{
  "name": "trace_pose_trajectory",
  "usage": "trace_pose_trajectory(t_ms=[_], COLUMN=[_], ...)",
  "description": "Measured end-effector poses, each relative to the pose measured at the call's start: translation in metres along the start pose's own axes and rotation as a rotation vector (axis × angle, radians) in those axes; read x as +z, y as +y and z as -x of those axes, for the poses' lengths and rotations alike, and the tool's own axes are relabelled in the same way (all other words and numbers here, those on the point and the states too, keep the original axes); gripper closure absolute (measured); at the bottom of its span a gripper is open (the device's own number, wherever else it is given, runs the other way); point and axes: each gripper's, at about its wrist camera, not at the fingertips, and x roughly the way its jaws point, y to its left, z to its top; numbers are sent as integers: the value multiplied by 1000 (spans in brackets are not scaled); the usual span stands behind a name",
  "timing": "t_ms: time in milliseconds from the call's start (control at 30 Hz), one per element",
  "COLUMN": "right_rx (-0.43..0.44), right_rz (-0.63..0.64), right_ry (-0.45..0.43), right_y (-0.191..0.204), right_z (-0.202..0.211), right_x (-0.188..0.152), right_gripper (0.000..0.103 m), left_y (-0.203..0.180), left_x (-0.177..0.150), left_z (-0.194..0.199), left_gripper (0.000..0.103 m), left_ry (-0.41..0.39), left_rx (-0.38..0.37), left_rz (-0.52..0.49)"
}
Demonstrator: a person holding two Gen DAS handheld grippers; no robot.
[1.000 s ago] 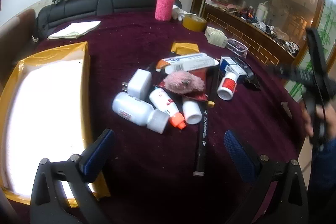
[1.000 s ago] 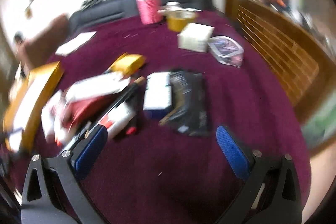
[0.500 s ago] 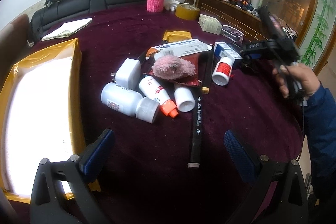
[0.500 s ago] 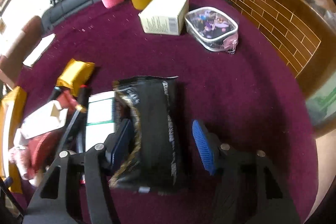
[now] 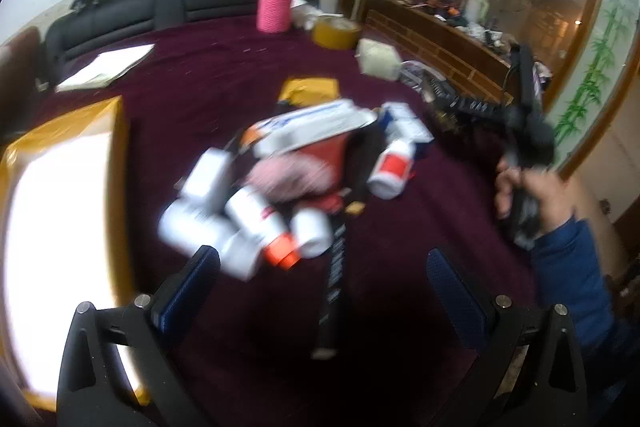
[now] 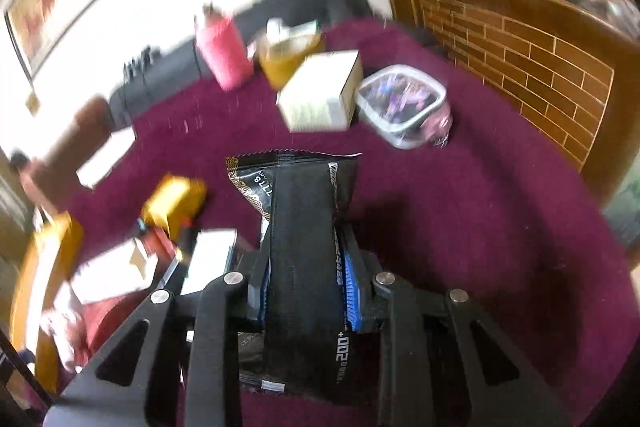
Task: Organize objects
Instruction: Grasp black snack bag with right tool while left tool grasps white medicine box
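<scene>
Many items cluttered on maroon tablecloth; black sofa behind.

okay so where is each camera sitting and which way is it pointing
Left wrist: rides the left gripper, open, facing down over the table at the bottle pile; the person's hand and blue sleeve show at right.
Right wrist: rides the right gripper, its jaws closing on a black packet, facing across the table toward the wall.
Shared: pink cup, tape roll.
</scene>
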Motion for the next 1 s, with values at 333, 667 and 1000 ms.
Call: trace_pose_trajectory(t_ms=[333,667,1000], right_rx=[31,60,76], right_rz=[-71,-127,-134], right_ry=[-132,-118,-117], right_y=[-22,-31,-29], right_z=[25,23,24], right_x=[11,14,14], right_gripper=[78,78,78], left_y=[-72,-91,-104], left_x=[92,125,121], left_z=[-65,-159,-208], left_gripper=[43,46,73], left_ry=[61,233,307], left_rx=[-66,-74,12], left_rz=[-80,10,-14])
